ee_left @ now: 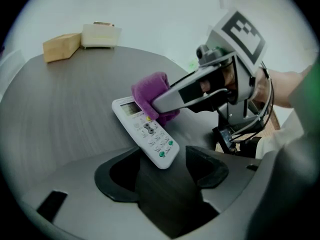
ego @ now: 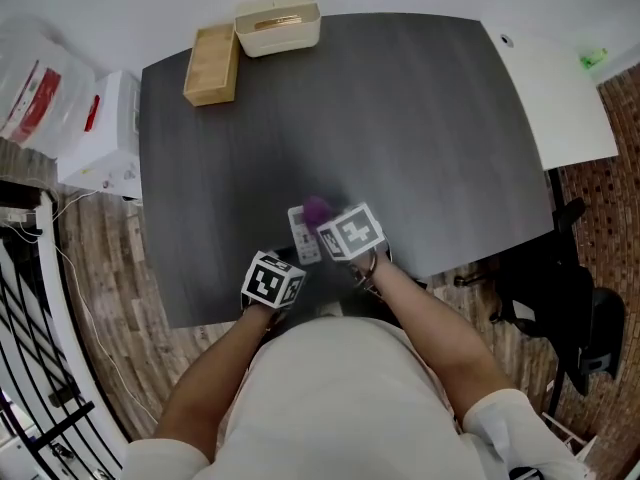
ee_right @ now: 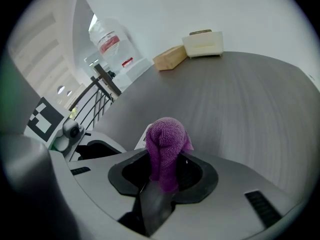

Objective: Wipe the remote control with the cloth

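A white remote control (ego: 303, 238) lies face up on the dark grey table (ego: 400, 118) near its front edge. In the left gripper view the near end of the remote control (ee_left: 148, 132) reaches in between the wide jaws of my left gripper (ee_left: 162, 170), and neither pad presses on it. My right gripper (ee_right: 162, 176) is shut on a bunched purple cloth (ee_right: 165, 146). The cloth (ee_left: 150, 91) rests on the remote's far end, by its display. In the head view the marker cubes cover most of both grippers, left gripper (ego: 285, 268) and right gripper (ego: 338, 223).
A wooden box (ego: 212, 64) and a cream container (ego: 277, 25) stand at the table's far left corner. A white tabletop (ego: 560, 98) adjoins on the right, with a black chair (ego: 585, 318) below it. Packaged water bottles (ego: 35, 93) and a black railing (ego: 30, 368) are on the left.
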### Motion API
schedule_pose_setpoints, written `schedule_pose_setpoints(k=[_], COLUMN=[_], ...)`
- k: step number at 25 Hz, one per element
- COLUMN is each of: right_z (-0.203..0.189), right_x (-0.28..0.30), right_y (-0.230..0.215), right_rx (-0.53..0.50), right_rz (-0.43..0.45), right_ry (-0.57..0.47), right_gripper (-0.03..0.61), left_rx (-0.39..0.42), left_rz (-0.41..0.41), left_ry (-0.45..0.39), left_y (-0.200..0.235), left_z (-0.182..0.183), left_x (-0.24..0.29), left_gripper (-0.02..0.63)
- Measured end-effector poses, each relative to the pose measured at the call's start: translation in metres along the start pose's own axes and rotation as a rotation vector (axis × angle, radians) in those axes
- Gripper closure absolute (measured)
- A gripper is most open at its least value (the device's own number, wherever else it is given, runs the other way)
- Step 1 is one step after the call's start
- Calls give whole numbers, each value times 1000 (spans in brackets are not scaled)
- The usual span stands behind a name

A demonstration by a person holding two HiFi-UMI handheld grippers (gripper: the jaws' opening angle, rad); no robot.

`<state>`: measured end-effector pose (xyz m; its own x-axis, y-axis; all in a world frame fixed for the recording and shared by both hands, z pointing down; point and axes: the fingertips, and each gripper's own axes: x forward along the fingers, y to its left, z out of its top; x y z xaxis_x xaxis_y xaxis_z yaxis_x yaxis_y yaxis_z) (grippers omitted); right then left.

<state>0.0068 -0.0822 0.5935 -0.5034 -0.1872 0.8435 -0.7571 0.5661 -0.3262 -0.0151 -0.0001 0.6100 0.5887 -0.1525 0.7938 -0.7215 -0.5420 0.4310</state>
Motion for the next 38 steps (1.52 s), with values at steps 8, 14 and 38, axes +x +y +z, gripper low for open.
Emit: schedule_pose_setpoints(k=[8, 14, 38], right_z=[3, 2, -17], right_x=[2, -3, -45], right_y=[1, 2, -31], right_rx=[-30, -30, 16], right_rz=[-7, 13, 50], right_ry=[0, -3, -12], right_gripper=[451, 451, 451], left_rx=[-13, -23, -99], left_rz=[-31, -48, -76], left_ry=[-17, -29, -212], left_y=[1, 5, 36], left_z=[-1, -1, 48], left_x=[-2, -6, -18], left_gripper=[324, 324, 324])
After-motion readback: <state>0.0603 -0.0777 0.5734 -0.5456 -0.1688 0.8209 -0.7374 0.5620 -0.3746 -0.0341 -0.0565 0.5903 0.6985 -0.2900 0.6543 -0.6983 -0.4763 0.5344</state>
